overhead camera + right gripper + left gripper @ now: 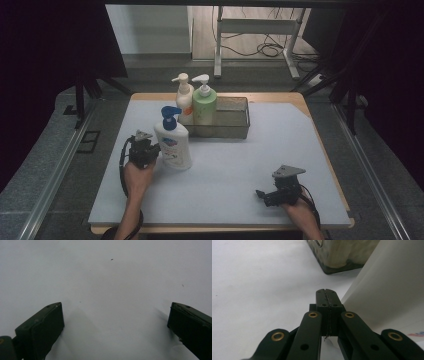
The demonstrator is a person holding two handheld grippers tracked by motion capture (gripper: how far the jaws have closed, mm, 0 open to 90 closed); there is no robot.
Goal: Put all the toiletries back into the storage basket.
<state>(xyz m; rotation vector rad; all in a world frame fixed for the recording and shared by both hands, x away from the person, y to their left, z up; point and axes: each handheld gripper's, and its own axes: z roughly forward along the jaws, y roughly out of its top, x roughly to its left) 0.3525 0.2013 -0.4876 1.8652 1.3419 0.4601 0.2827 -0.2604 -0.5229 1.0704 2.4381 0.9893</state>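
Note:
A white pump bottle with a blue pump (pixel 173 142) stands upright on the white mat, in front of the basket's left end. My left gripper (pixel 156 148) is shut with nothing in it, and its tips lie close beside the bottle's left side. In the left gripper view the shut jaws meet at the left gripper's tips (pixel 328 293), with the white bottle's wall (pixel 387 287) just to their right. My right gripper (pixel 260 194) rests low near the front right of the mat, pointing left. Its jaws stand wide open over bare mat, around the right gripper's midpoint (pixel 115 325).
A mesh basket (pixel 235 101) sits at the back centre; its corner (pixel 342 265) lies ahead of my left gripper. A green pump bottle (pixel 204 104) stands in its left end, a cream pump bottle (pixel 184 98) right beside it. The mat (pixel 240 165) lies on a wooden table.

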